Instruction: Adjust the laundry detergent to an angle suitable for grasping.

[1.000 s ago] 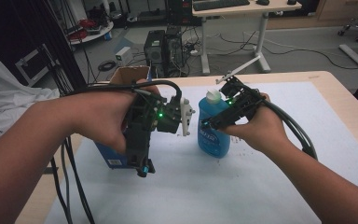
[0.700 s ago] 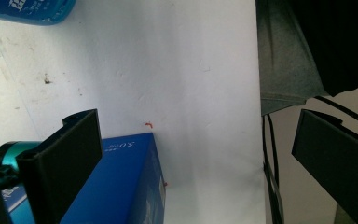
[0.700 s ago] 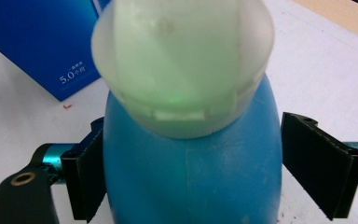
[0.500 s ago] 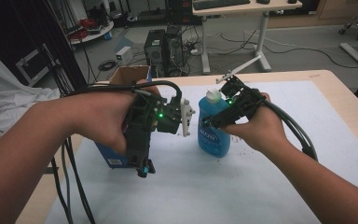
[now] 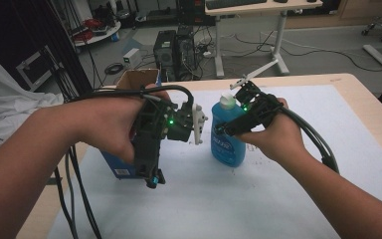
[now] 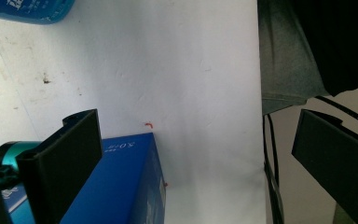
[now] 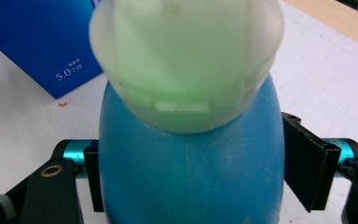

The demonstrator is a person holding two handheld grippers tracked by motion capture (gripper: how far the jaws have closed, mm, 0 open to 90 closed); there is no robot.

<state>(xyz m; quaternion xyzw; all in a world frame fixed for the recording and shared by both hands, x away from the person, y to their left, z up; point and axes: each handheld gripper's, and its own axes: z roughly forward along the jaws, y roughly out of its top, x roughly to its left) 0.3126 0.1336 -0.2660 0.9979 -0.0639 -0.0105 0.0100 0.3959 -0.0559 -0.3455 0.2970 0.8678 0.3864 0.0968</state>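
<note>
Closing on the shoulders of a blue bottle, the right gripper's fingers have just been drawing together, with the bottle between them. The right-hand finger appears to touch the bottle's side. The left-hand one is partly hidden behind the body, so contact there cannot be confirmed. The bottle's rounded white cap sits just above the fingers.

From above, the bottle stands upright near the middle of the white surface, and the right gripper reaches it from the right.

The left gripper has its fingers wide apart and empty, above a blue box at the near left. A cardboard box stands farther back.

Likely risks: the body is smooth and curved, so an off-centre squeeze may make the bottle twist, slide downward or tip. A hard squeeze may dent the plastic. Lifting low under the cap may let it swing.
</note>
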